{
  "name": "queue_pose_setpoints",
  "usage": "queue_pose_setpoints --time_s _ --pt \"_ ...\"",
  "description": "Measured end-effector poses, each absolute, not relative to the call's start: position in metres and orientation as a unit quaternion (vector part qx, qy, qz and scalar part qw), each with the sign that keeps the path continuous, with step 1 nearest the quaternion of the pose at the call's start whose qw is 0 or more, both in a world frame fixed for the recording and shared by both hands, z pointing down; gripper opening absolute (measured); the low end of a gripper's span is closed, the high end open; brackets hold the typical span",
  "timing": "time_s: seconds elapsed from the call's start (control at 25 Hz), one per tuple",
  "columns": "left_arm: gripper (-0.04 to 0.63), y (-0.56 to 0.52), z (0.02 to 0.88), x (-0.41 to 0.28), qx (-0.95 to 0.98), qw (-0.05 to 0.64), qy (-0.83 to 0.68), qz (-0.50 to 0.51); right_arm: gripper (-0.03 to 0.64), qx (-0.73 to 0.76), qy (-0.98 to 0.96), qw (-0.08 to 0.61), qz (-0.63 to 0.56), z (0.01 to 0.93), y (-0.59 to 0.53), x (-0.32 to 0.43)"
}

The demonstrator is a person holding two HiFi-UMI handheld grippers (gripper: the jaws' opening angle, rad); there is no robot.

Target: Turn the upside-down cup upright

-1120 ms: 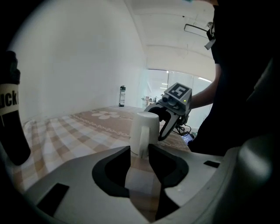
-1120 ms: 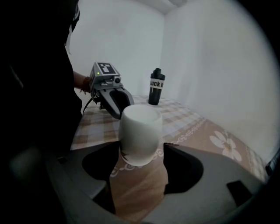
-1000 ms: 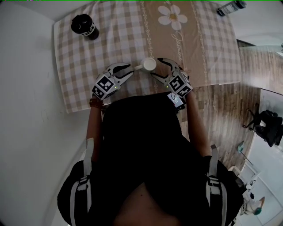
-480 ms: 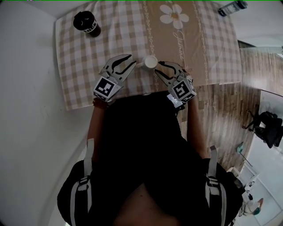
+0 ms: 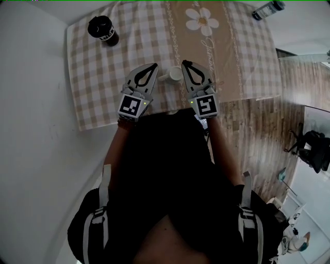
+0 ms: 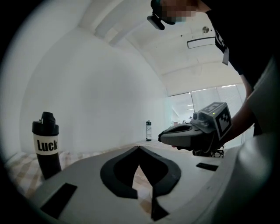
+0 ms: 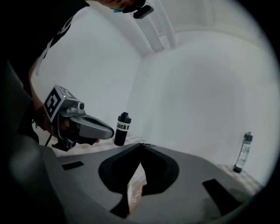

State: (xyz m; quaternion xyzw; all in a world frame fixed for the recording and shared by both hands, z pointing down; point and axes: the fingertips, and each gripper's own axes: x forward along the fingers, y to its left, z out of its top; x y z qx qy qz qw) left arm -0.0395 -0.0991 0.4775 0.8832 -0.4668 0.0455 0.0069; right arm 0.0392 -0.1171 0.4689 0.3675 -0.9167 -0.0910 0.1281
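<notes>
As the cup (image 5: 174,76) is sitting on the table (image 5: 247,62), the left gripper (image 5: 153,66) and right gripper (image 5: 185,64) are hovering either side, fingers just closing together, empty.

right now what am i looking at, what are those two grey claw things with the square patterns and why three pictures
No robot here: a person holds a two-jaw gripper in each hand; the patterned cubes are part of them. The top-down picture comes from a camera on the person's head. The other two come from cameras riding on the grippers, looking along their jaws. The left gripper and right gripper have both just closed, with nothing between their jaws. On the checked tablecloth between them stands a small white cup; neither gripper holds it, and from above I cannot tell which way up it is. Farther off stand a black bottle and a slim bottle near the far right corner.
</notes>
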Motion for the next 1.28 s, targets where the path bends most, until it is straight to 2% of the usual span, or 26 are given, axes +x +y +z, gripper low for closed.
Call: queue_pose_setpoints --time_s 0.36,1.28 --pt "-0.002 -0.088 0.487 -0.045 0.874 0.017 -0.482 0.055 -0.002 0.426 -0.901 0.082 0.012 0.476 -0.111 0.028" --pt "-0.002 -0.080 0.496 -0.046 0.869 0.018 -0.489 0.069 -0.002 0.407 -0.908 0.103 0.000 0.482 -0.103 0.031"
